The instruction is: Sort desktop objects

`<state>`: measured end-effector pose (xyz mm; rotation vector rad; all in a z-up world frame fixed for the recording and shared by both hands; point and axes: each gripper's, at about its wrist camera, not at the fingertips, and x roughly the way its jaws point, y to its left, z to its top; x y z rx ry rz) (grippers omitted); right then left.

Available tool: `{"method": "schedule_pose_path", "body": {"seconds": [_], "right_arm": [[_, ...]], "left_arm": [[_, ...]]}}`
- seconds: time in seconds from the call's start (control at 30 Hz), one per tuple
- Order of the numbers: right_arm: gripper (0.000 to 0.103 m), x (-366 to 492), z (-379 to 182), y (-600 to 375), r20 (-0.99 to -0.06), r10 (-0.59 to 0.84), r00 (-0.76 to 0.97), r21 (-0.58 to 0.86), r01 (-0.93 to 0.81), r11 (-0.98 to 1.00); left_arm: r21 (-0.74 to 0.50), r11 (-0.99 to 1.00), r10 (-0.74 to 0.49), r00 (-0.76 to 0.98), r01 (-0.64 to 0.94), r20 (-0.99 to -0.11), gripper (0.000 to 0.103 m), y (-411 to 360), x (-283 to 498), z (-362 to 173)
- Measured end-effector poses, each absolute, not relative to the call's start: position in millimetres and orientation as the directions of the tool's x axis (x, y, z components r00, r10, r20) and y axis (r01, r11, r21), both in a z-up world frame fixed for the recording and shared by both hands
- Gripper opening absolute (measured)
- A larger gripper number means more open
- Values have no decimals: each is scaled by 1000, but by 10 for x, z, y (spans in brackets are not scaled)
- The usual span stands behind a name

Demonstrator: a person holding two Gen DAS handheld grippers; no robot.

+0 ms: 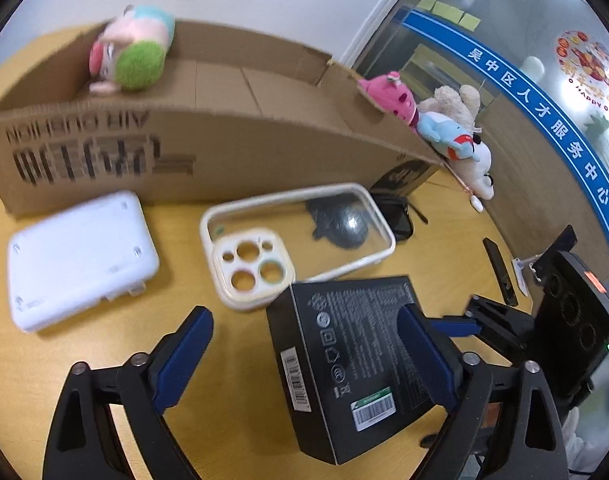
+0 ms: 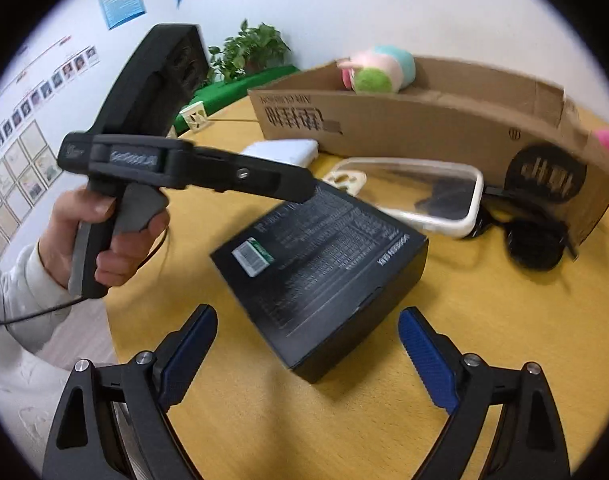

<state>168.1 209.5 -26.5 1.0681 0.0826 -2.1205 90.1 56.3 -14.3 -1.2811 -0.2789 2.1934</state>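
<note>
Black box [image 2: 324,276] lies flat on your table [image 2: 484,340], at twelve o'clock between your right gripper [image 2: 308,344]'s spread fingers; your left gripper [image 1: 304,344], also wide open, straddles its corner. Beyond sit a phone case [image 1: 296,236], sunglasses [image 2: 532,240], then the cardboard box [image 1: 224,136].

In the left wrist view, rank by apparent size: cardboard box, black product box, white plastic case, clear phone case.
1. Brown cardboard box, clearly largest.
2. Black product box, though nearness to the camera inflates it.
3. White plastic case and clear phone case look alike; not ranked.
</note>
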Motion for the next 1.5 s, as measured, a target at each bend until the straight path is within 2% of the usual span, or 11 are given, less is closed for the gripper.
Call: {"method": "schedule_pose_path", "body": {"seconds": [0.07,0.17,0.5,0.63,0.83,0.93,1.07,1.2,1.33,1.5], "right_arm": [[93,1626,-317,2033,-721,-586,-370,274,625,-731],[92,1650,-332,1867,-734,-547,-401,203,639,-742],[89,1810,-397,1679,-709,-553,-437,211,617,-758],[89,1794,-152,1581,-666,-572,-478,186,637,-748],[89,1546,650,1538,-565,-590,-577,92,667,-740],[89,1395,1076,1539,-509,-590,-627,28,673,-739],[89,1330,1777,1560,-395,-592,-702,-65,664,-745],[89,1330,2286,1638,-292,-608,-739,-116,658,-744],[89,1218,2611,1667,-248,-598,-763,-166,641,-749],[89,864,2772,1696,-248,-599,-761,-166,643,-748]], "left_arm": [[-467,-806,580,-332,-363,-744,78,599,879,-251],[-540,-766,637,-295,-349,-713,71,603,893,-322],[-480,-809,584,-372,-340,-721,68,521,1112,-154],[-443,-827,561,-467,-346,-683,66,390,1124,250],[-424,-811,585,-582,-403,-565,66,230,861,1070],[-404,-805,591,-642,-434,-488,66,179,727,1568],[-349,-789,609,-715,-505,-343,66,159,665,2344],[-279,-791,607,-753,-544,-255,66,168,657,2853],[-248,-795,602,-768,-553,-219,66,208,530,3111],[-245,-799,597,-771,-549,-222,66,219,174,3259]]}}
